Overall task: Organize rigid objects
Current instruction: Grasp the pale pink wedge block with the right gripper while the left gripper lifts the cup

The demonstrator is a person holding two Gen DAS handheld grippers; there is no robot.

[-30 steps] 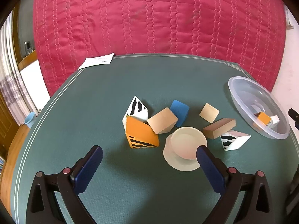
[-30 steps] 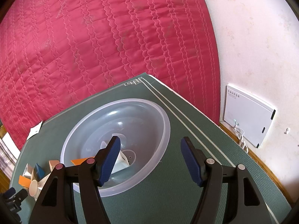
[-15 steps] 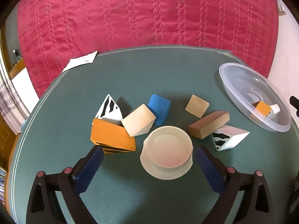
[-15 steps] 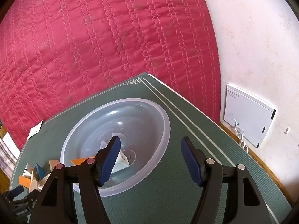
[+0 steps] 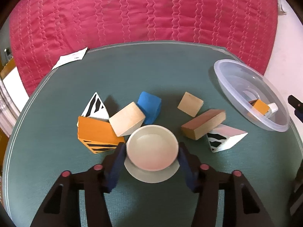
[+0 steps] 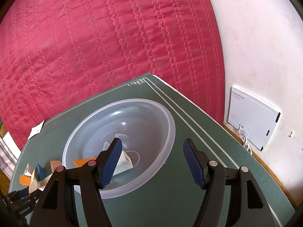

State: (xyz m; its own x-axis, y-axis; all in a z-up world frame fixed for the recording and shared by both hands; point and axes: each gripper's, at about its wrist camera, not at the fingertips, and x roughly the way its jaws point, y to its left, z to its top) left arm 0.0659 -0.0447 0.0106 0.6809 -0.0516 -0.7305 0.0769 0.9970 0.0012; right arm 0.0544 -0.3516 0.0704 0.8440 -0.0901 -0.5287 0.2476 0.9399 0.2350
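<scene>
Left wrist view: the left gripper (image 5: 152, 156) has just closed from wide open until its blue pads touch both sides of the cream round cup (image 5: 152, 147) on the green mat (image 5: 132, 83). Right gripper (image 6: 152, 162) remains half open and empty over the clear plastic bowl (image 6: 166, 117).

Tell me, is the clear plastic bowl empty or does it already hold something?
Not empty. The clear plastic bowl holds an orange block and a white piece on its bottom; the other blocks lie outside on the green mat.
</scene>
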